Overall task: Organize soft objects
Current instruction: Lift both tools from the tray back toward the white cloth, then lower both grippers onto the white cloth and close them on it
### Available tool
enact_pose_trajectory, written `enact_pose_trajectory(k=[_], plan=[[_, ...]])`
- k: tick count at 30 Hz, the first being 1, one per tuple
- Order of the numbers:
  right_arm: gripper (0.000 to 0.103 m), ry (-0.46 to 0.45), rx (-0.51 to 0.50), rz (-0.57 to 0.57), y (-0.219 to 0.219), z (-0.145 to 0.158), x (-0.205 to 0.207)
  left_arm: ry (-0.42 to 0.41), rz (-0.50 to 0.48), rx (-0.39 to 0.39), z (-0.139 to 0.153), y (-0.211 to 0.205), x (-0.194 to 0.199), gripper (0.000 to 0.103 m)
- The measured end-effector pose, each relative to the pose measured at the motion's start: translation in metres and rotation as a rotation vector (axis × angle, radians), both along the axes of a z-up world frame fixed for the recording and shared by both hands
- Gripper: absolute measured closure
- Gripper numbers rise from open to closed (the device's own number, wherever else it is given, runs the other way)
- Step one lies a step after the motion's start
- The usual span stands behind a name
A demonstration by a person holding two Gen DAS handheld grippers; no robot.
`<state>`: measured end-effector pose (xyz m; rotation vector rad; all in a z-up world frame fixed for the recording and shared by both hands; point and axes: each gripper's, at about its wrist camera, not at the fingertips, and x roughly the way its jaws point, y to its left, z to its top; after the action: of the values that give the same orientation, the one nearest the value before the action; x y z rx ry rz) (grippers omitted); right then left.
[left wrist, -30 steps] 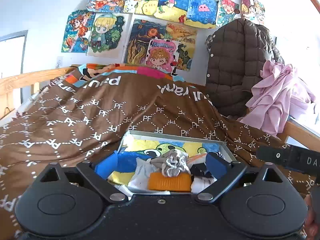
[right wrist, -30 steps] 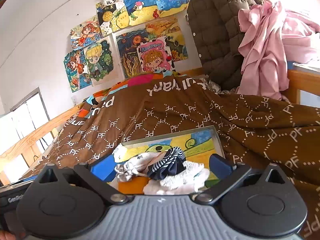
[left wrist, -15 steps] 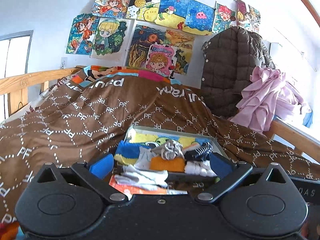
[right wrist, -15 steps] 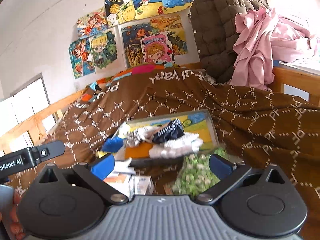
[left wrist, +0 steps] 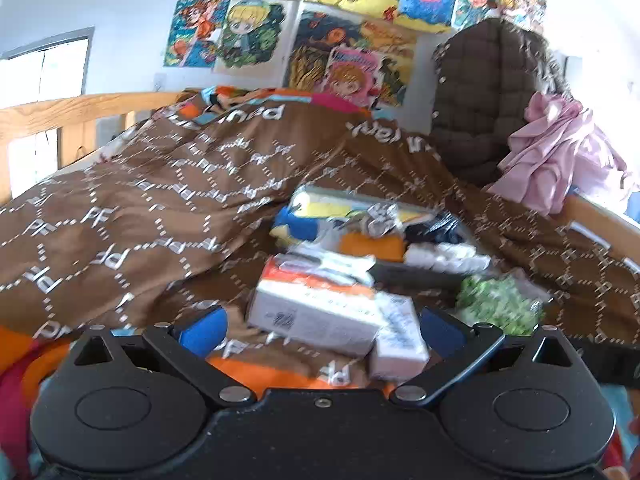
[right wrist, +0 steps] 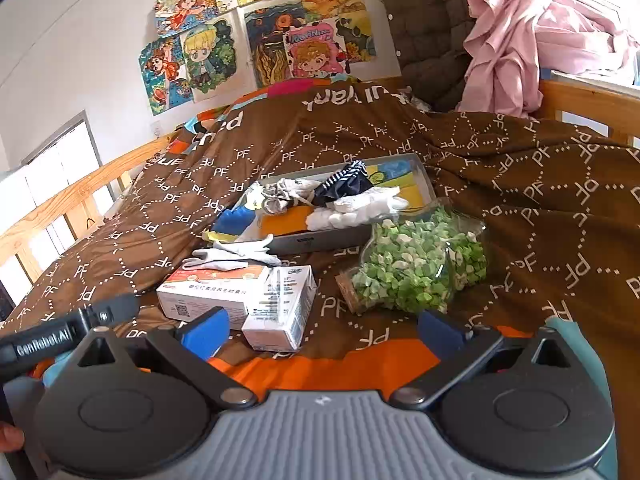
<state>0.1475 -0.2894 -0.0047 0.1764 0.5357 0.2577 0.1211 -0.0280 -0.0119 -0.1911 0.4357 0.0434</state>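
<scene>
A grey tray (right wrist: pixel 320 240) lies on the brown duvet (right wrist: pixel 520 184). It holds a grey sock (right wrist: pixel 286 194), a navy striped sock (right wrist: pixel 346 184), a white sock (right wrist: pixel 352 212) and an orange piece (right wrist: pixel 284 216). A white soft item (right wrist: pixel 236 254) lies outside the tray, draped over a carton. My right gripper (right wrist: pixel 322 330) is open and empty, well short of the tray. In the blurred left wrist view the tray (left wrist: pixel 420 276) and the white item (left wrist: pixel 336 264) sit ahead of my left gripper (left wrist: pixel 320 328), which is also open and empty.
Two cartons (right wrist: pixel 212 288) (right wrist: pixel 280 308) and a jar of green paper stars (right wrist: pixel 416 264) lie between the grippers and the tray. A brown quilted jacket (right wrist: pixel 428 28) and a pink garment (right wrist: pixel 516 40) hang at the back right. A wooden bed rail (right wrist: pixel 60 208) runs along the left.
Both grippers have drawn back from the tray, which now looks smaller and farther. The cartons, the jar and the white item have come into view. Both grippers stay open.
</scene>
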Motion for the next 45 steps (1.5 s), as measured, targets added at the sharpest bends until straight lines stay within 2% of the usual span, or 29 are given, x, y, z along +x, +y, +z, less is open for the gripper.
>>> enact_pose_trajectory(k=[11,21,26,32,40,45], plan=[[0.000,0.025,-0.031,0.029,0.017,-0.006,0.007,0.027,0.048,-0.019,-0.008,0.030,-0.012,0.001],[0.000,-0.043,-0.024,0.086,0.037,-0.009,0.012,0.032,0.084,-0.014,-0.012,0.044,-0.002,0.001],[0.000,-0.071,0.012,0.122,0.047,-0.013,0.020,0.037,0.103,-0.028,-0.015,0.056,0.003,0.001],[0.000,-0.121,0.010,0.125,0.055,-0.016,0.025,0.050,0.126,-0.043,-0.020,0.065,0.008,0.001],[0.000,-0.119,0.012,0.107,0.059,-0.024,0.039,0.078,0.135,-0.086,-0.025,0.069,0.023,0.001],[0.000,-0.106,0.019,0.105,0.063,-0.031,0.051,0.068,0.117,-0.051,-0.024,0.065,0.041,0.001]])
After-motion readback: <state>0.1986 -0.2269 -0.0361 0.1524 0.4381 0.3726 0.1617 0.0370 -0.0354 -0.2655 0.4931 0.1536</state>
